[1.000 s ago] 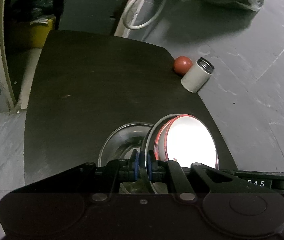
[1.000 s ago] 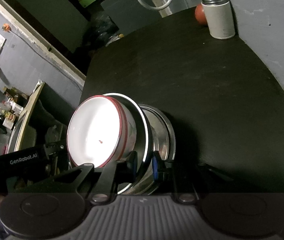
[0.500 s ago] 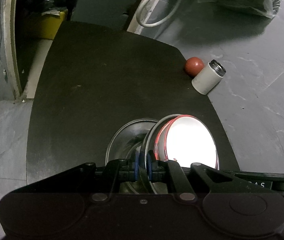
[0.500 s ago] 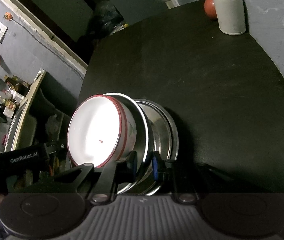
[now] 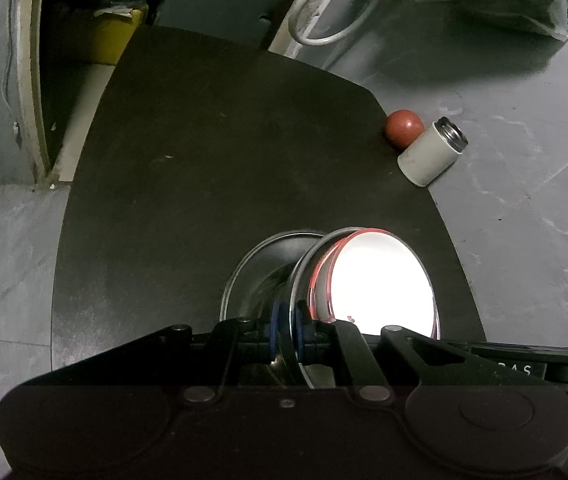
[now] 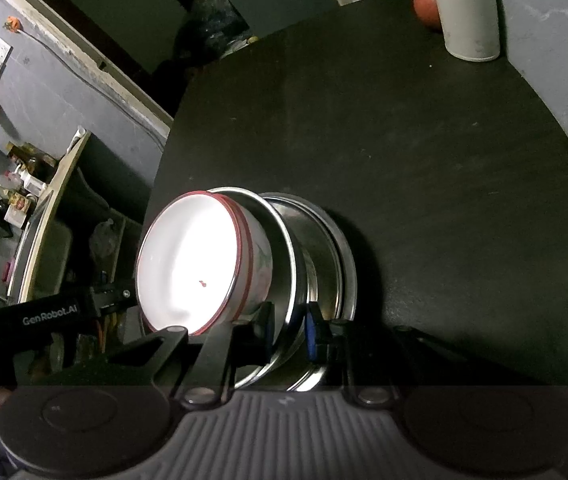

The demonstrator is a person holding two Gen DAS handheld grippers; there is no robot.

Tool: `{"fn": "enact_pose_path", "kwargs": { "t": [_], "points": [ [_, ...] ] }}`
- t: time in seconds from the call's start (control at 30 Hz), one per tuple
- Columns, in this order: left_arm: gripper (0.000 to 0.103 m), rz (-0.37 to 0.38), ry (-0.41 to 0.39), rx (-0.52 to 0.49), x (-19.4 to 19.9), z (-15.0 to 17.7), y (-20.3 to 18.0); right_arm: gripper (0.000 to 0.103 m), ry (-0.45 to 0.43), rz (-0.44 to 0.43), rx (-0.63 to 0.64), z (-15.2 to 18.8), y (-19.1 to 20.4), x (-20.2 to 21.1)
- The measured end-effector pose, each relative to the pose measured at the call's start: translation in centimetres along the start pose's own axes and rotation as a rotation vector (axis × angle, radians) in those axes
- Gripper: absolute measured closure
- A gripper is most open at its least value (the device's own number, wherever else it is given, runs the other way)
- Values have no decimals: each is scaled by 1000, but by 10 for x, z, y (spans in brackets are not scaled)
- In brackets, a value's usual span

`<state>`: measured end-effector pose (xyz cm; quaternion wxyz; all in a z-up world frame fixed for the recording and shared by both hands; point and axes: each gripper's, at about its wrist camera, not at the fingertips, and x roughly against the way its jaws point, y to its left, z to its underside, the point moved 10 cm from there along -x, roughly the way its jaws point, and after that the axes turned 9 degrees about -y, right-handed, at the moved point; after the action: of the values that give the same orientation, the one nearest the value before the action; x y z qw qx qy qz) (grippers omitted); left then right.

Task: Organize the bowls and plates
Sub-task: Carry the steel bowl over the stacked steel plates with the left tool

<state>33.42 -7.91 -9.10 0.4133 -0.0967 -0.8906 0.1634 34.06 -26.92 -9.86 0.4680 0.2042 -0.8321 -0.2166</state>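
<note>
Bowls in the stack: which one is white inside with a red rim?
The innermost bowl, nested inside the steel bowls; those are bare metal, without colour.

Dim overall, both views. White bowl (image 5: 380,280) interior blown out by glare from overhead light. Hard shadow right of stacked bowls on tabletop (image 6: 424,160). Strong fisheye curvature, dark vignetted corners. Focus sharp.

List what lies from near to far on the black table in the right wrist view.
Right hand-held gripper clamped on the steel bowl → bare black table → white can with the red ball beside it at the far edge.
</note>
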Motion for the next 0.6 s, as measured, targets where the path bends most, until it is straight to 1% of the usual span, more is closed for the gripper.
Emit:
{"fn": "enact_pose_path", "kwargs": {
  "t": [0.6],
  "points": [
    [96, -25, 29, 26, -14, 5, 3, 85, 16, 9, 5, 0, 0, -9]
  ]
}}
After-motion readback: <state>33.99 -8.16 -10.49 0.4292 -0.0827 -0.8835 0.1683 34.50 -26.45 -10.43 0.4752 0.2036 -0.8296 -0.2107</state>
